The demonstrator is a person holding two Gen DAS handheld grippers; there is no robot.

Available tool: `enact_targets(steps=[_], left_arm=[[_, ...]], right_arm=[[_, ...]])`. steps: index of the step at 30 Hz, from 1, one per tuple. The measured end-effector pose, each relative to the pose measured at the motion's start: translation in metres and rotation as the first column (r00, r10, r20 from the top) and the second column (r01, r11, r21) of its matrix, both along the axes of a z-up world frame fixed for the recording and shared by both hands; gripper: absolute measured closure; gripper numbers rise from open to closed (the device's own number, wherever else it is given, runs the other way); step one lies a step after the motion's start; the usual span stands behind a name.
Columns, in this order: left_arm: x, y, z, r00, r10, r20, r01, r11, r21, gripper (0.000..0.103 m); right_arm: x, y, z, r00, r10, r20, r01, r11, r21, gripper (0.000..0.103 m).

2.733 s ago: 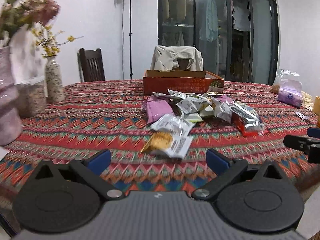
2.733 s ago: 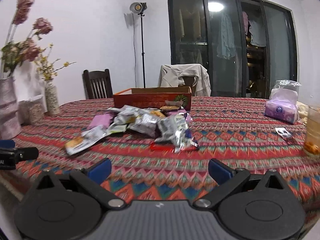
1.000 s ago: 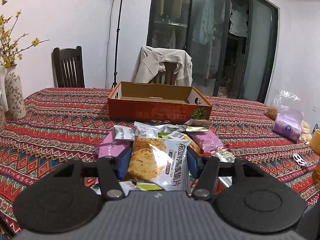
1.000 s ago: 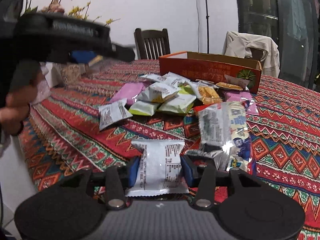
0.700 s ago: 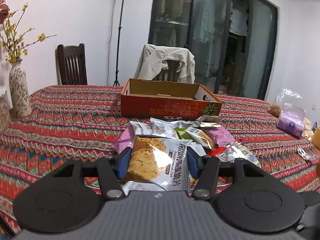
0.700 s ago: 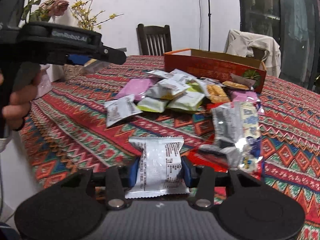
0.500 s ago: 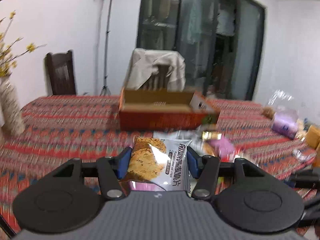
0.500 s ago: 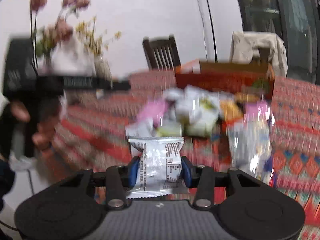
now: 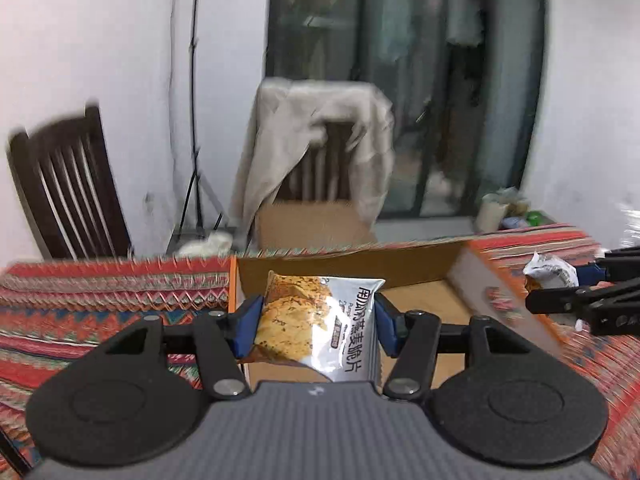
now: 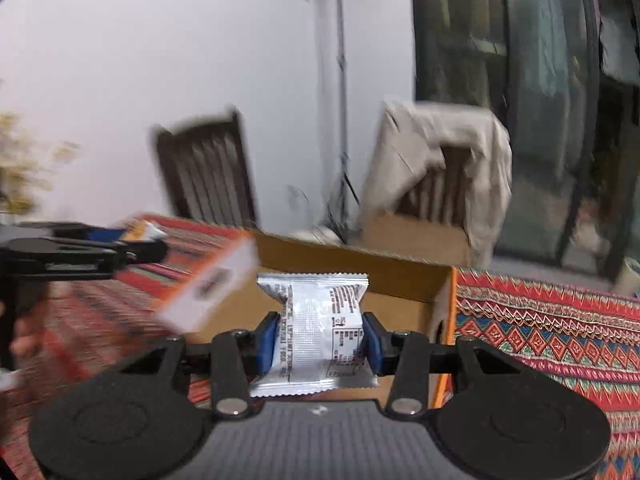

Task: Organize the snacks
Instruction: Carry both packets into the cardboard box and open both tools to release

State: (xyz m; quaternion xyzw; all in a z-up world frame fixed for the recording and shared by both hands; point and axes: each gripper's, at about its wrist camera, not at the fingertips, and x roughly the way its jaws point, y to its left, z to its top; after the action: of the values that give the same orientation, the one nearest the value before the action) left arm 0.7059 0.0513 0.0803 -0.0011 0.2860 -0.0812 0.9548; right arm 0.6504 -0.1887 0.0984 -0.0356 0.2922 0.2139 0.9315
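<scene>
Over the open cardboard box [image 9: 420, 300] near the table's [image 9: 100, 292] far edge, two grippers hold one packet each: left gripper [image 9: 316, 324] clenches a cracker packet [image 9: 316, 324]; only the right view shows the right gripper [image 10: 318, 338] clenching a silver packet [image 10: 316, 328].

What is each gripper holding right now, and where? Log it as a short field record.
left gripper: shut on the oat crisp packet, held over the left end of the cardboard box
right gripper: shut on the silver packet, held over the right end of the box
box interior: the bare floor shows, no snacks visible in the parts in view
table cover: red patterned tablecloth
behind the table: dark wooden chair, chair draped with a beige jacket
image quality: motion blur in both views
</scene>
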Motion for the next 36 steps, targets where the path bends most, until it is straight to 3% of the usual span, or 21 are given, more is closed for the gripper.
enact_targets(steps=[5, 7, 10, 11, 13, 14, 15, 20, 23, 29, 33, 36], left_arm=[[0.091, -0.002, -0.037, 0.995, 0.007, -0.095, 0.0, 0.997, 0.071, 0.044], [0.113, -0.007, -0.051, 0.993, 0.041, -0.111, -0.025, 0.99, 0.142, 0.041], [0.125, -0.011, -0.065, 0.99, 0.051, -0.134, -0.026, 0.983, 0.181, 0.038], [0.123, -0.01, -0.066, 0.99, 0.043, -0.133, -0.019, 0.984, 0.178, 0.038], [0.117, -0.005, -0.063, 0.996, 0.018, -0.084, -0.005, 0.988, 0.152, 0.025], [0.114, -0.004, -0.063, 0.997, 0.016, -0.077, -0.005, 0.99, 0.144, 0.023], [0.11, -0.003, -0.063, 0.997, 0.016, -0.079, -0.006, 0.991, 0.136, 0.022], [0.098, 0.005, -0.05, 0.996, 0.027, -0.083, -0.019, 0.995, 0.094, 0.022], [0.073, 0.009, -0.027, 0.997, 0.007, -0.078, -0.004, 0.999, 0.038, 0.021], [0.003, 0.009, 0.038, 1.0, -0.009, -0.013, 0.009, 1.0, -0.009, 0.016], [-0.053, 0.002, 0.083, 1.0, 0.003, 0.028, -0.003, 1.0, -0.021, 0.006], [-0.107, -0.005, 0.111, 0.996, -0.008, 0.09, 0.01, 1.0, -0.026, 0.001]], right_arm=[[0.125, 0.025, -0.05, 0.985, -0.125, -0.118, 0.107, 0.983, -0.152, 0.06], [0.158, 0.032, -0.069, 0.976, -0.158, -0.147, 0.125, 0.969, -0.211, 0.06], [0.187, 0.04, -0.093, 0.967, -0.209, -0.147, 0.159, 0.943, -0.292, 0.06], [0.192, 0.04, -0.099, 0.966, -0.22, -0.133, 0.17, 0.935, -0.31, 0.054], [0.196, 0.036, -0.11, 0.965, -0.225, -0.133, 0.176, 0.935, -0.309, 0.041], [0.194, 0.038, -0.111, 0.971, -0.199, -0.133, 0.151, 0.941, -0.302, 0.03], [0.192, 0.038, -0.111, 0.974, -0.184, -0.131, 0.138, 0.945, -0.297, 0.026], [0.187, 0.042, -0.108, 0.978, -0.193, -0.081, 0.156, 0.932, -0.328, 0.024], [0.171, 0.035, -0.092, 0.981, -0.187, -0.055, 0.166, 0.947, -0.275, 0.023], [0.115, 0.015, -0.031, 0.984, -0.176, 0.019, 0.176, 0.961, -0.213, 0.016], [0.066, -0.006, 0.016, 0.982, -0.185, 0.035, 0.188, 0.971, -0.145, 0.014], [0.022, -0.024, 0.047, 0.981, -0.189, 0.054, 0.193, 0.976, -0.098, 0.004]])
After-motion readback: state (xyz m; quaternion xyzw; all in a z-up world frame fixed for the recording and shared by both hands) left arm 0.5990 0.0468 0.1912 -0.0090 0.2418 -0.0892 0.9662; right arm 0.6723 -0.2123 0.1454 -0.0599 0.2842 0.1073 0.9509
